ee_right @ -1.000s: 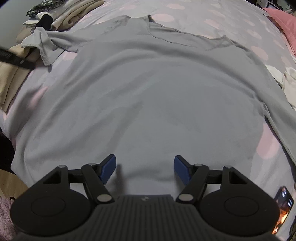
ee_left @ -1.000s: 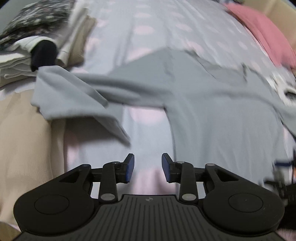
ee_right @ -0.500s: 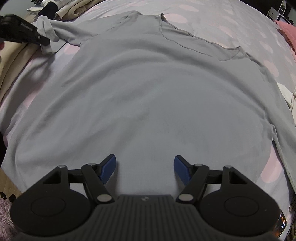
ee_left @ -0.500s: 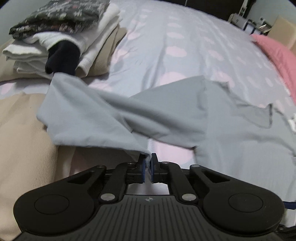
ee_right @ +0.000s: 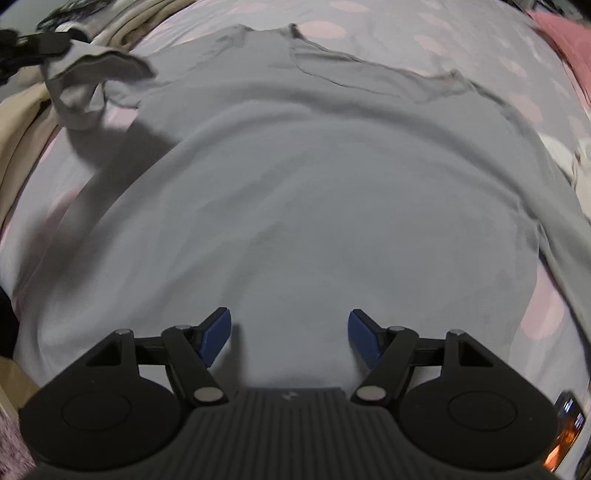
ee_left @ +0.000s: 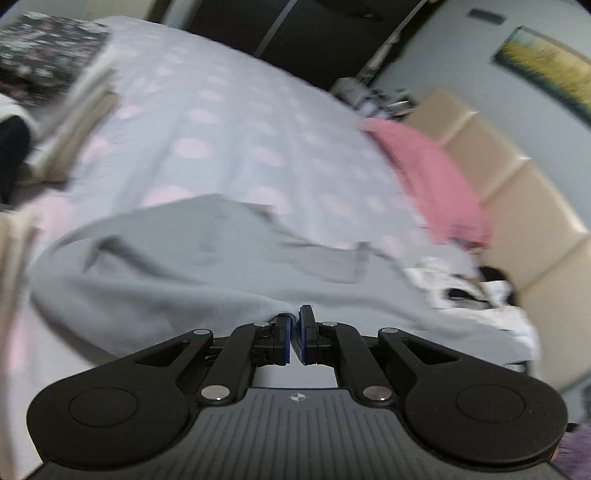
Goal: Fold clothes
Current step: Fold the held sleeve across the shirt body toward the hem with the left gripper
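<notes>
Pale grey T-shirt (ee_right: 295, 206) on lavender bedspread (ee_left: 229, 122) dotted with pink; pink pillow (ee_left: 432, 181); black grippers tipped with blue pads (ee_right: 216, 332).

The shirt (ee_right: 295, 192) lies spread on the bed (ee_right: 480, 44), its collar toward twelve o'clock in the right wrist view. Its sleeve (ee_right: 88, 85) is lifted off the bed at ten o'clock, pinched by the left gripper (ee_left: 294, 332). A stack of clothes (ee_right: 122, 18) sits beyond that sleeve at eleven. The right gripper (ee_right: 289, 334) hangs over the shirt's lower part — six o'clock. A pillow (ee_left: 424, 177) lies at two o'clock in the left wrist view, against the headboard (ee_left: 517, 192).
</notes>
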The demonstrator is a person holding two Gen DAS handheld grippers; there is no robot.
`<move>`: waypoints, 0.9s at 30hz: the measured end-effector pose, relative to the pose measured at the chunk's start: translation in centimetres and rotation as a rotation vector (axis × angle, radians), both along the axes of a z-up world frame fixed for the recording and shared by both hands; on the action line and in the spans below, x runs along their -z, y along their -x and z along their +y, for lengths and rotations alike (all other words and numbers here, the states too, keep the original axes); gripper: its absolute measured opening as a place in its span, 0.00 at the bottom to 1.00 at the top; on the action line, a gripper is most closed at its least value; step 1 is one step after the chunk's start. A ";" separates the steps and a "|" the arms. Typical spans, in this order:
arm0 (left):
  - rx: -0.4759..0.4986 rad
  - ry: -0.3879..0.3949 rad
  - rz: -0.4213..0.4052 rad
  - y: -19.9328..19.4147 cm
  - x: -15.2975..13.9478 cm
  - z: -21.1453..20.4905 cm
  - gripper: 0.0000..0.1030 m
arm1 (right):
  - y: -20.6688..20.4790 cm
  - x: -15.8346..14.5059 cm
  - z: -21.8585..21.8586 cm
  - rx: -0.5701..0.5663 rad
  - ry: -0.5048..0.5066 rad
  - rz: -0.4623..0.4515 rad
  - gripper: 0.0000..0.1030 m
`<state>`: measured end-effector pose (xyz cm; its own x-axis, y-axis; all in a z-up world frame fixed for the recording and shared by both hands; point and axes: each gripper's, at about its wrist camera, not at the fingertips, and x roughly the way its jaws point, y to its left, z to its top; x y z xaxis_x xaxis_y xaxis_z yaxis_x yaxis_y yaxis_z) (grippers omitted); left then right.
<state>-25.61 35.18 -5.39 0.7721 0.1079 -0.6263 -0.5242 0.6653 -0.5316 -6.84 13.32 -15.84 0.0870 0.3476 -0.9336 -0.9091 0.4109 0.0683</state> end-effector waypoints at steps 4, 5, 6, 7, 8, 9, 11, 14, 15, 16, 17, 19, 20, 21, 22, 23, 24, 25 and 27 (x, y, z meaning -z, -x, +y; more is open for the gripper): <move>0.075 0.072 -0.023 -1.8 1.2 -2.5 0.03 | -0.4 0.0 -0.5 0.035 -0.017 0.000 0.71; 0.094 0.081 -0.006 -2.3 1.7 -3.2 0.03 | -0.5 0.0 -0.5 0.046 -0.015 -0.006 0.73; 0.112 0.089 0.011 -2.8 2.3 -3.9 0.03 | -0.5 0.2 -0.6 0.057 -0.012 -0.011 0.75; 0.131 0.095 0.040 -3.2 3.0 -4.5 0.03 | -0.5 0.3 -0.7 0.067 -0.007 -0.011 0.75; 0.148 0.103 0.066 -3.6 3.8 -4.9 0.03 | -0.5 0.6 -0.8 0.075 0.002 -0.007 0.76; 0.167 0.111 0.092 -4.0 4.6 -5.5 0.03 | -0.4 0.9 -0.8 0.077 0.012 -0.002 0.76; 0.195 0.120 0.145 -4.4 6.1 -6.3 0.03 | 0.0 1.4 -0.9 0.073 0.024 -0.003 0.81; 0.229 0.134 0.219 -4.8 8.2 -7.2 0.03 | 0.6 2.0 -0.9 0.051 0.028 -0.023 0.90; 0.234 0.139 0.238 -4.7 8.7 -7.4 0.03 | 0.9 2.2 -1.0 0.041 0.028 -0.028 0.93; 0.240 0.143 0.256 -4.7 9.3 -7.6 0.03 | 1.1 2.4 -1.0 0.032 0.030 -0.034 0.97; 0.245 0.143 0.276 -4.7 9.7 -7.6 0.03 | 1.3 2.6 -1.0 0.023 0.033 -0.041 0.99; 0.251 0.137 0.315 -4.9 10.4 -7.9 0.03 | 1.7 3.0 -0.9 0.005 0.038 -0.058 1.00; 0.256 0.134 0.334 -4.9 10.8 -8.0 0.03 | 1.9 3.0 -0.9 0.003 0.039 -0.066 1.00; 0.258 0.133 0.348 -4.9 11.0 -8.1 0.03 | 1.9 3.1 -1.0 0.003 0.038 -0.072 1.00; 0.252 0.133 0.353 -4.8 11.2 -8.2 0.03 | 2.0 3.1 -1.0 0.004 0.035 -0.075 1.00; 0.255 0.130 0.358 -4.9 11.3 -8.3 0.03 | 2.1 3.1 -1.1 0.005 0.031 -0.077 1.00; 0.259 0.128 0.359 -5.0 11.3 -8.3 0.03 | 2.1 3.2 -1.1 0.005 0.029 -0.080 1.00; 0.263 0.125 0.360 -5.1 11.2 -8.4 0.03 | 2.2 3.3 -1.1 0.004 0.027 -0.082 1.00; 0.264 0.122 0.365 -5.0 11.1 -8.4 0.03 | 2.2 3.4 -1.1 0.002 0.022 -0.087 1.00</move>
